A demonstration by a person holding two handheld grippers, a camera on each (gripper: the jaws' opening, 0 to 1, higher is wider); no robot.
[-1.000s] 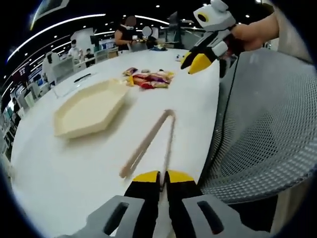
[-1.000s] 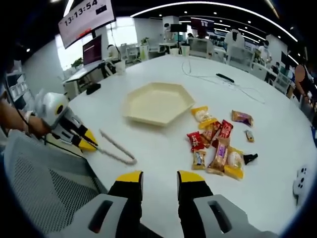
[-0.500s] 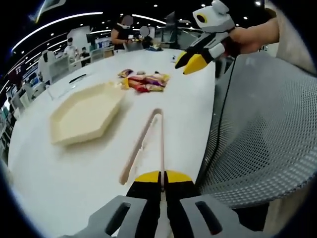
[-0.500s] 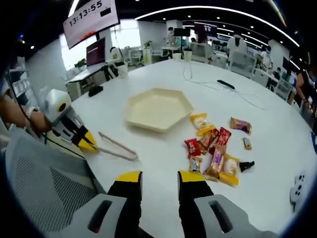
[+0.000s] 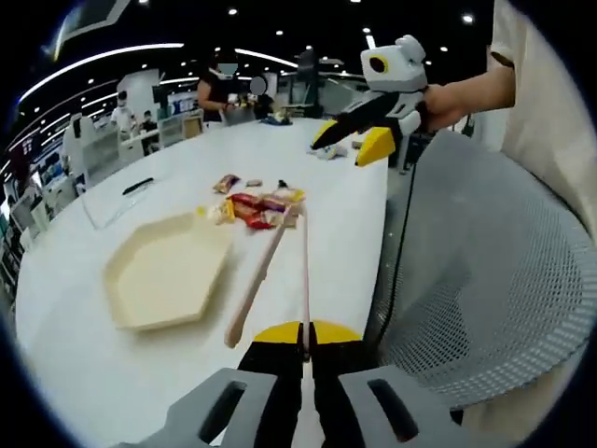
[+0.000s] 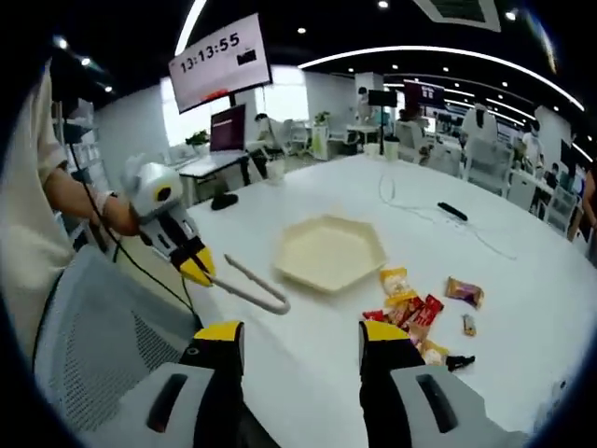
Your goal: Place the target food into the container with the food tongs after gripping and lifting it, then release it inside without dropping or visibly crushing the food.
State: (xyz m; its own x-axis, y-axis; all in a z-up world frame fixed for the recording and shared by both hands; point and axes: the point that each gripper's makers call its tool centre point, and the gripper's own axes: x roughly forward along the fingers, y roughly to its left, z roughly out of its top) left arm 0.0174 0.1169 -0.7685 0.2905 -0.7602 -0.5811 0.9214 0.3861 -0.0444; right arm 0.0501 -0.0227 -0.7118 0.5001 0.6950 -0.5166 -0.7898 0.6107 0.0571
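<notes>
White bench (image 6: 522,280): our left hand-held gripper (image 5: 303,334) has pinched the food tongs (image 5: 275,266) by one arm. Our right hand-held gripper (image 6: 298,338) gapes, holding nothing. Snack packets (image 6: 422,313) wait beside the hexagon tray (image 6: 328,252), none picked yet.

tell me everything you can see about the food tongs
The food tongs are pale, wood-like, with two long slim arms joined in a rounded bend. The left gripper is shut on the end of one arm, holding them off the white table, bend pointing out toward the snack packets. The other arm splays free.
</notes>
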